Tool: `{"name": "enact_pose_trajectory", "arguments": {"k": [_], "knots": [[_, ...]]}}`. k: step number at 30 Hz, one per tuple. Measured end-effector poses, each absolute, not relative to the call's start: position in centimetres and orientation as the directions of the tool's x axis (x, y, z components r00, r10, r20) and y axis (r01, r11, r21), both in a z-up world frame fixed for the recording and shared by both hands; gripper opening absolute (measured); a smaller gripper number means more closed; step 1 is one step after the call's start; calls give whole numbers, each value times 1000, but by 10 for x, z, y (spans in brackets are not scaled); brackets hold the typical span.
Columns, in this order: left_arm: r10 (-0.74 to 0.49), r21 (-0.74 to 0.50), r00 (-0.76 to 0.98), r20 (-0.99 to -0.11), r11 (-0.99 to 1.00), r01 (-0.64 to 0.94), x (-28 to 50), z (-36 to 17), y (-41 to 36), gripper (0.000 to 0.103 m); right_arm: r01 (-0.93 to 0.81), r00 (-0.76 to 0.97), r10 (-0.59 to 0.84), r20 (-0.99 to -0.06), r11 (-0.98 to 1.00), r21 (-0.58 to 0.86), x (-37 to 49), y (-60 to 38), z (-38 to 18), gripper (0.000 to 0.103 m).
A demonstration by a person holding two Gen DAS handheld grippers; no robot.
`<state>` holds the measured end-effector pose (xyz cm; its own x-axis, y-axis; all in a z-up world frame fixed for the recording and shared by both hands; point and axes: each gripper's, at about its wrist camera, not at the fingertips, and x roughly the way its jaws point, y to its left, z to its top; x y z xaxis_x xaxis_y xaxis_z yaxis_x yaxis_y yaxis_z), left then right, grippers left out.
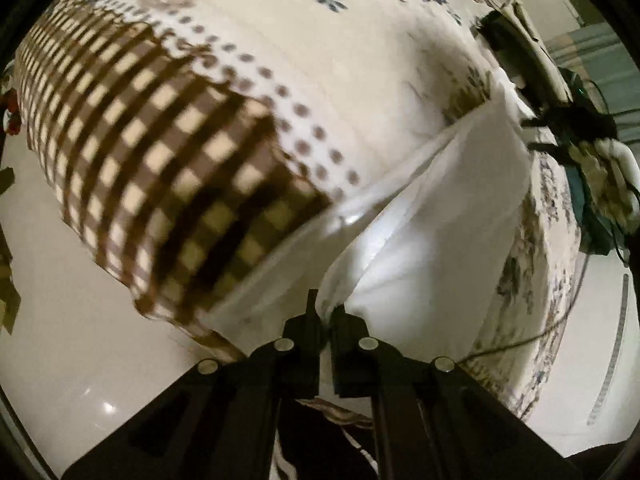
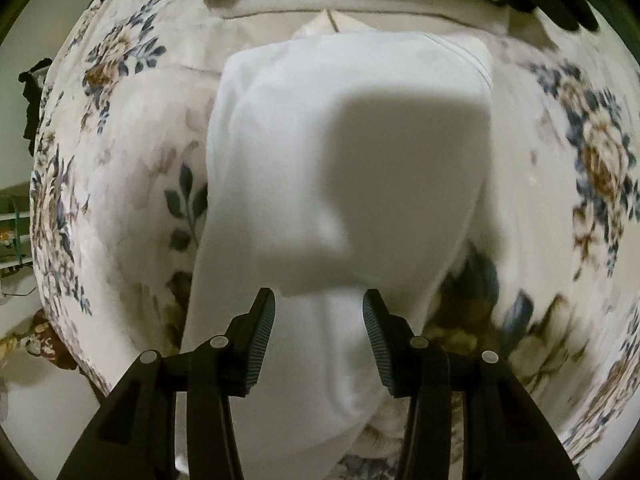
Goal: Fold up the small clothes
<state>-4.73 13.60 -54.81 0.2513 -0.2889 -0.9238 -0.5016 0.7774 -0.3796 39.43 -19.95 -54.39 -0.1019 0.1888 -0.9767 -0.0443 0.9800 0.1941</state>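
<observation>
A white garment (image 2: 320, 168) lies on a floral bedspread (image 2: 120, 128), partly folded, with a shadow across its middle. My right gripper (image 2: 319, 312) is open just above its near end, one finger on each side of the cloth. In the left wrist view my left gripper (image 1: 326, 312) is shut on an edge of the same white garment (image 1: 432, 208), which stretches away from the fingers, lifted and creased.
A brown-and-cream checked cloth (image 1: 160, 168) with a dotted border covers the left of the bed. A pale tiled floor (image 1: 80, 340) lies below the bed's edge. Dark clothes and cables (image 1: 568, 120) sit at the right. A cream pillow (image 2: 360, 12) and dark fabric lie at the far end.
</observation>
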Motion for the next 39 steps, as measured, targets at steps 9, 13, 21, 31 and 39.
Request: {"name": "enact_pose_trajectory", "arguments": {"k": [9, 13, 21, 31, 39], "knots": [[-403, -457, 222, -888, 714, -530, -49, -568, 156, 15, 66, -240, 296, -925, 955, 288, 257, -225, -554, 59], [-332, -410, 242, -912, 727, -550, -59, -557, 165, 38, 157, -413, 395, -821, 918, 363, 145, -219, -593, 59], [-299, -366, 213, -930, 796, -482, -39, -589, 151, 56, 253, -529, 495, -690, 868, 428, 3, -182, -659, 59], [-228, -271, 155, -961, 886, -376, -57, -585, 142, 20, 277, -427, 512, -745, 859, 431, -40, -179, -643, 4], [-261, -347, 276, -925, 877, -334, -14, -503, 145, 62, 324, -297, 604, -740, 793, 517, 21, -224, -586, 62]]}}
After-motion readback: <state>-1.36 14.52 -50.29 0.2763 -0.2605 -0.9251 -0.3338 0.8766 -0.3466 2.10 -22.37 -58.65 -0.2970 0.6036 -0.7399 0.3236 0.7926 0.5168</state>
